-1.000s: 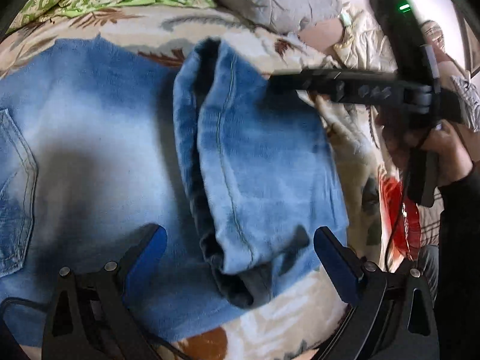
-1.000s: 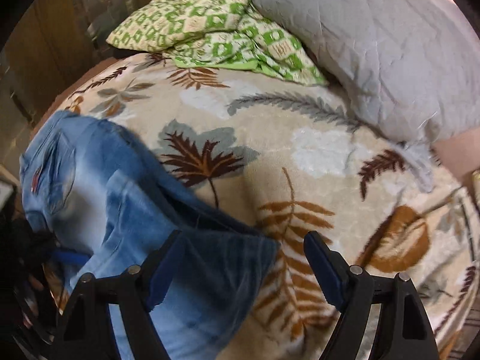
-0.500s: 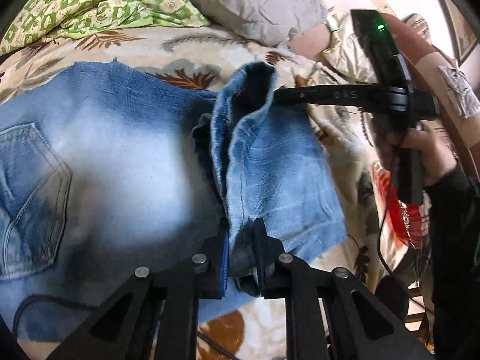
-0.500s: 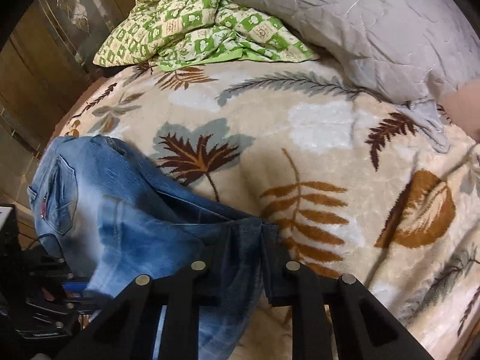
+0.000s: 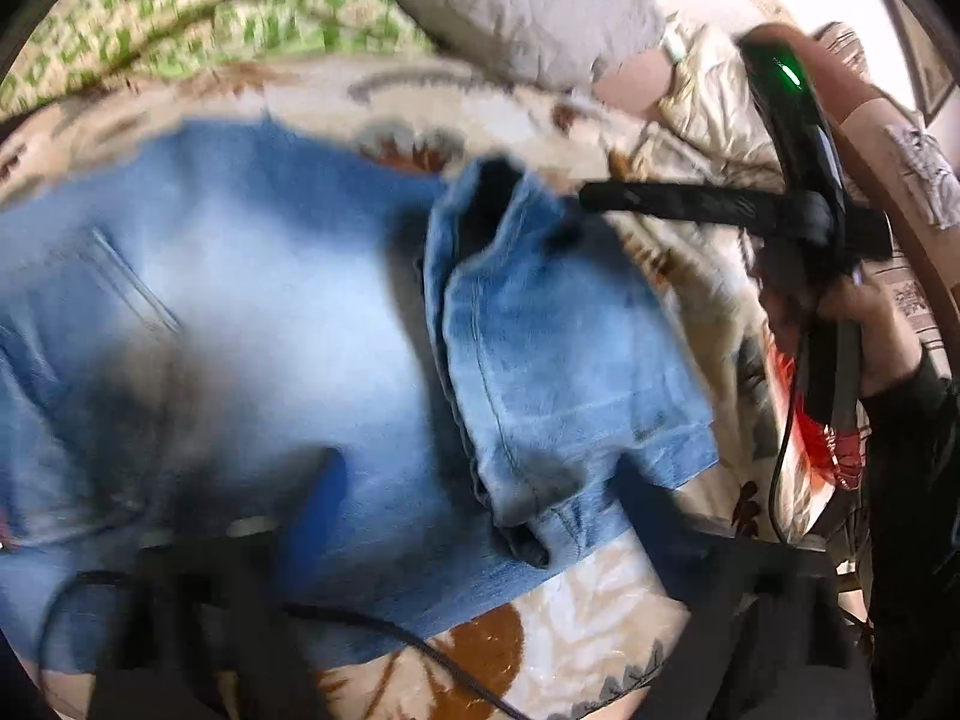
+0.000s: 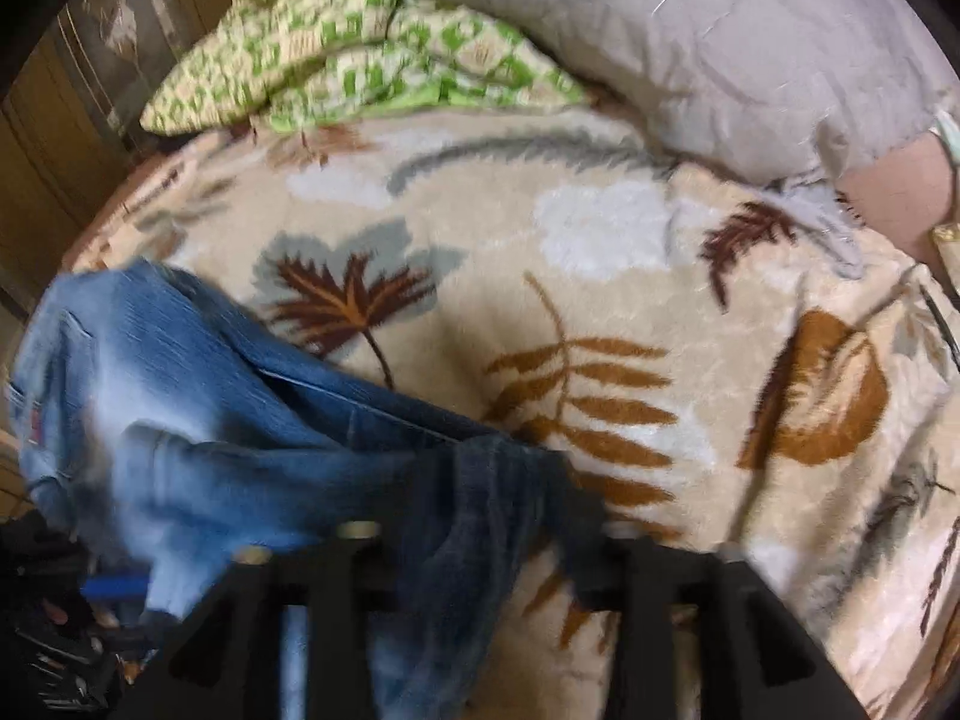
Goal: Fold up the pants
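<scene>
Light blue jeans (image 5: pixel 252 312) lie spread on the bed, one leg folded back over them as a doubled strip (image 5: pixel 558 360). My left gripper (image 5: pixel 483 480) straddles the near end of that strip; its jaws are opening and the pads stand clear of the cloth. In the right wrist view, my right gripper (image 6: pixel 504 492) is at the strip's far end, jaws opening, with the dark denim hem (image 6: pixel 480 516) lying loose between its fingers. From the left wrist view the right gripper (image 5: pixel 606 195) shows edge-on, held by a hand (image 5: pixel 864 324).
A leaf-patterned beige blanket (image 6: pixel 600 300) covers the bed. A green patterned pillow (image 6: pixel 372 54) and a grey quilted cushion (image 6: pixel 690 42) sit at the far side. A wooden wall (image 6: pixel 54 138) stands at the left. A red item (image 5: pixel 810 438) lies by the bed's right edge.
Both grippers closed on the ends of the folded leg half a second ago; now both have spread apart again and the leg lies released on the jeans.
</scene>
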A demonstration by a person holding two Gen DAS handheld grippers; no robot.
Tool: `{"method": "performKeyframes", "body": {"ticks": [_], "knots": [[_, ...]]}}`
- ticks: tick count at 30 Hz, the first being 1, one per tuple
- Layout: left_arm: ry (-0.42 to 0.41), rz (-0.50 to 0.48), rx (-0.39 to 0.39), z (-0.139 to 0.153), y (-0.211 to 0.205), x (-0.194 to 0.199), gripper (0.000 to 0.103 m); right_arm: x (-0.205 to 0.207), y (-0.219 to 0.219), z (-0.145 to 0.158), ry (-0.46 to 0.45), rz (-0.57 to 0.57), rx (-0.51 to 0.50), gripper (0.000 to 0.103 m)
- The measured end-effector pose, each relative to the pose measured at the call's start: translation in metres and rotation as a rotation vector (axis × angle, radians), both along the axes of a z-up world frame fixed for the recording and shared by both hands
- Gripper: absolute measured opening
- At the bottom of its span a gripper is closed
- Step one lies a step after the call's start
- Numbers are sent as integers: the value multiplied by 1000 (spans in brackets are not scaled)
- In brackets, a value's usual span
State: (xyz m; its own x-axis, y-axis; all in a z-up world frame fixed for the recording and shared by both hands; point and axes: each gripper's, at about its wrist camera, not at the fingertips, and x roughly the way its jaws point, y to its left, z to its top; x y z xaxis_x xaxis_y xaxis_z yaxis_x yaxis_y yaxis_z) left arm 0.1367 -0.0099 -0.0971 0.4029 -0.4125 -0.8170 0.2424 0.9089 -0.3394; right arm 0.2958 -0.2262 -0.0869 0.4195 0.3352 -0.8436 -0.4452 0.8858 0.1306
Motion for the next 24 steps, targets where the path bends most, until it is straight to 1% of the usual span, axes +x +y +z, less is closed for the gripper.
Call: {"method": "performKeyframes", "body": {"ticks": [1, 3, 5, 7, 8, 9, 11, 13, 15, 17, 18, 19, 20, 21, 22, 23, 24], "knots": [[-32, -1, -5, 11, 4, -1, 92, -9, -7, 9, -25, 0, 30, 73], [-62, 12, -5, 25, 10, 5, 92, -30, -15, 23, -70, 9, 61, 73], [-79, 17, -7, 35, 14, 18, 92, -64, -22, 33, -131, 41, 63, 73], [-81, 18, 6, 38, 12, 39, 93, -94, -23, 35, -182, 85, 31, 73], [-79, 15, 13, 37, 11, 44, 93, -117, -20, 33, -220, 124, -11, 73], [-78, 11, 40, 35, 5, 55, 92, -130, -16, 29, -242, 152, -43, 73], [-88, 1, 82, 31, -6, 64, 92, -158, -7, 17, -290, 216, -125, 73], [-94, -22, 129, 27, -22, 77, 92, -179, 3, 5, -342, 258, -209, 73], [-97, -48, 165, 25, -34, 82, 92, -183, 10, -5, -350, 271, -229, 73], [-105, -82, 213, 21, -49, 88, 92, -182, 19, -18, -327, 289, -247, 72], [-101, -92, 231, 18, -52, 90, 92, -182, 23, -23, -335, 292, -270, 72], [-93, -97, 271, 13, -57, 93, 92, -184, 28, -29, -350, 291, -301, 72], [-93, -95, 317, 7, -60, 96, 84, -184, 33, -34, -364, 295, -337, 69], [-94, -95, 342, 5, -61, 97, 58, -184, 38, -41, -383, 288, -375, 63], [-81, -97, 363, 0, -61, 100, 45, -183, 39, -43, -383, 278, -381, 46], [-54, -99, 342, -3, -59, 102, 25, -181, 41, -44, -386, 258, -376, 29], [-32, -84, 321, -4, -55, 105, 19, -181, 42, -44, -394, 248, -384, 20]]}}
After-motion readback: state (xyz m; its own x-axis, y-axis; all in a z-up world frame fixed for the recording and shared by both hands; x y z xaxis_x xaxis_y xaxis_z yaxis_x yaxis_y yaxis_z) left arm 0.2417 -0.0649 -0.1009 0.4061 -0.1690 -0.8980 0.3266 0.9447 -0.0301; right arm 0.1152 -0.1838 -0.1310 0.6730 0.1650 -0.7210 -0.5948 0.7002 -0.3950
